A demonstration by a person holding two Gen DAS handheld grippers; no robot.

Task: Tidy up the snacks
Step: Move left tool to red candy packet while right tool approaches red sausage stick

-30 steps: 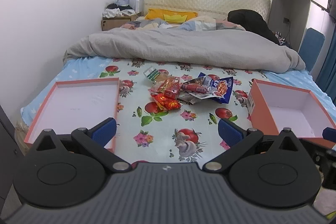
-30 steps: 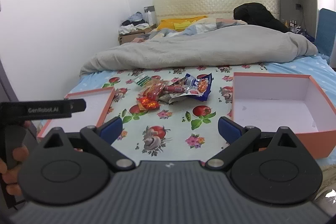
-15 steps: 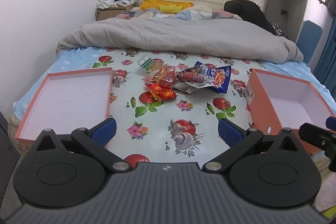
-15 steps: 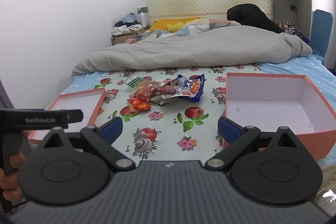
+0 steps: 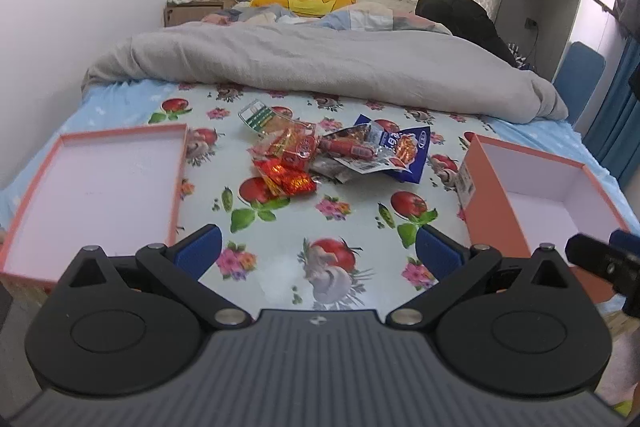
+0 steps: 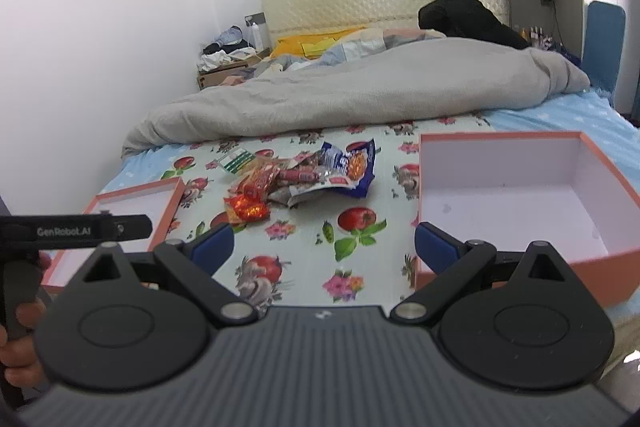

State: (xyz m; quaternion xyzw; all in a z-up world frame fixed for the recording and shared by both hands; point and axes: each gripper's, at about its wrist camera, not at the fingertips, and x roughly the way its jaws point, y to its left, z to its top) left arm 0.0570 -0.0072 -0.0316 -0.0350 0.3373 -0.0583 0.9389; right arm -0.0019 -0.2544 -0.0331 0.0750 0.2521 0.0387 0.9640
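Note:
A pile of snack packets [image 5: 336, 155] lies on the floral cloth in the middle of the bed; it also shows in the right wrist view [image 6: 296, 179]. It holds a blue bag [image 5: 404, 151], red sausage sticks [image 5: 344, 147], red-orange packets [image 5: 288, 181] and a green-striped packet [image 5: 256, 115]. A shallow orange lid [image 5: 100, 187] lies at the left. A deeper orange box [image 6: 520, 195] stands at the right, empty. My left gripper [image 5: 318, 251] is open and empty, short of the pile. My right gripper [image 6: 324, 247] is open and empty, beside the box.
A grey duvet [image 5: 320, 67] is bunched across the bed behind the snacks. A nightstand with clutter [image 5: 196, 7] stands at the back left, a blue chair [image 5: 580, 71] at the right. The left gripper's body [image 6: 72, 231] shows at the left edge of the right wrist view.
Both grippers have moved forward and a little higher over the bed; the snack pile and boxes look closer. Both stay open. Nothing on the bed has moved.

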